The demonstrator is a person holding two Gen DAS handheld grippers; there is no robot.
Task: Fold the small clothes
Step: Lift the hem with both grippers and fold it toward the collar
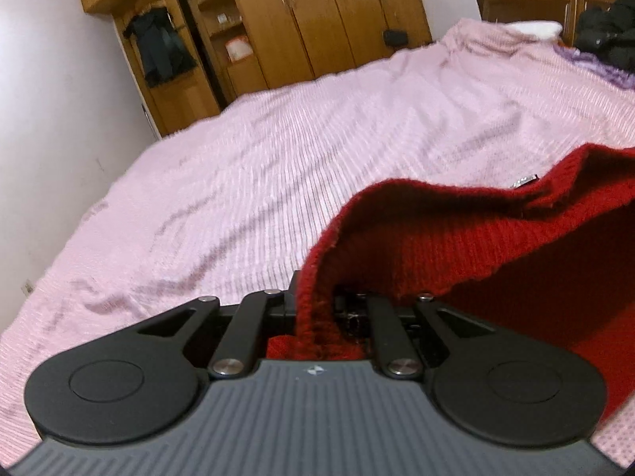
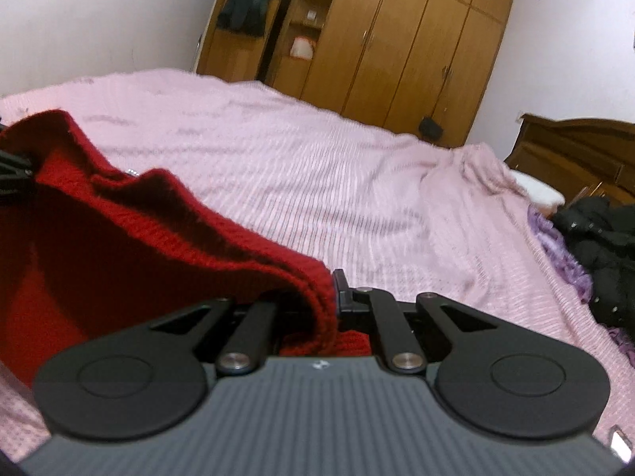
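Observation:
A red knitted garment hangs between both grippers above the pink bedspread. My left gripper is shut on the garment's left edge; the knit covers its fingertips. My right gripper is shut on the opposite edge of the same red garment, which stretches away to the left. The left gripper's black body shows at the far left of the right wrist view. A small metal label sits on the garment's upper edge.
The pink bedspread covers a wide bed. Dark clothes and a purple cloth lie at the bed's right side. A wooden wardrobe and a wooden headboard stand beyond the bed.

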